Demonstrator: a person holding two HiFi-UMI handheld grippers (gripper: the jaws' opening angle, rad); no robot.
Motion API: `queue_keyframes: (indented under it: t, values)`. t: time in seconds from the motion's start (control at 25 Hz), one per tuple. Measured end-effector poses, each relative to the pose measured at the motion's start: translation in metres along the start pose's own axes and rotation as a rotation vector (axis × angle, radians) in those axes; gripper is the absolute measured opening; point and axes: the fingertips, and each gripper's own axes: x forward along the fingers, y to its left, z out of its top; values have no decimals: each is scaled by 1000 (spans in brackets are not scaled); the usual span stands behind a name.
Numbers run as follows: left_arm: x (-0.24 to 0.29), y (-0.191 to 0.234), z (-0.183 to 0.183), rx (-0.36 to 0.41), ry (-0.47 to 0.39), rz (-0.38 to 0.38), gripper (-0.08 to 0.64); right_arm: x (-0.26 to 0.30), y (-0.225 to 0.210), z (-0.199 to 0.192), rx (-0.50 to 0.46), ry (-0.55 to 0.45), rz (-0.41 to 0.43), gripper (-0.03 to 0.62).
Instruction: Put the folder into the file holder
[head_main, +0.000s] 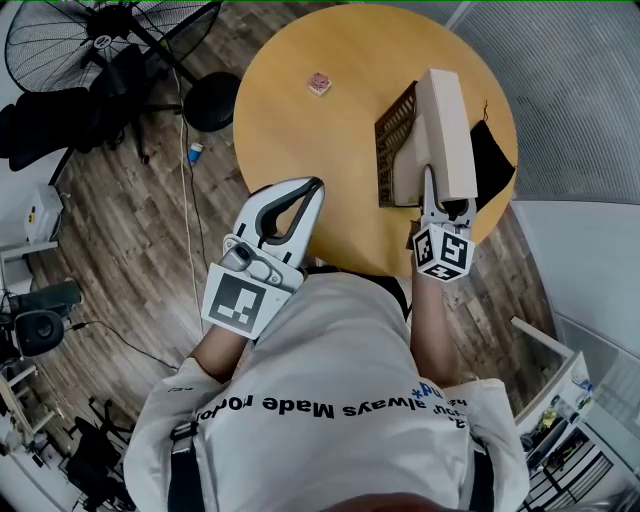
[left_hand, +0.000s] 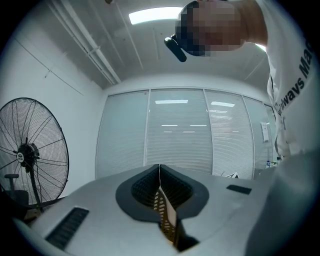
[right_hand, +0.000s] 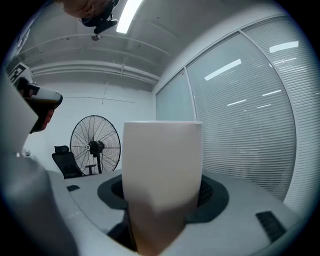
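Cream folder (head_main: 447, 125), plain, thick and box-like, no print or label that I can see. It stands on its narrow edge, long side running away from me over the wood counter (head_main: 300, 140). My right fingers (head_main: 428, 190) are clenched on its near end, one finger on each broad face. In the right gripper view the folder (right_hand: 162, 170) fills the whole gap between the dark pads and rises straight up past them, with the pads (right_hand: 217, 195) pressed on both faces. The near end is in the grip; the rest sticks out beyond the fingertips.

The folder's left face runs along the right side of the dark mesh file holder (head_main: 392, 150), which sits on the counter. Can't tell whether its bottom edge is inside the holder or just against it.

My left fingers (head_main: 265, 205) are closed together on nothing, tips meeting in a thin seam (left_hand: 137, 190), held off the counter's near edge, well apart from the folder.
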Motion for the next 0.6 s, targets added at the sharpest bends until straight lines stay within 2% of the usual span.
queue_keyframes:
  t: [0.6]
  values:
    - [-3,-2,-2,-5,1,5,25,-1,0,-12,-1,27,7,291]
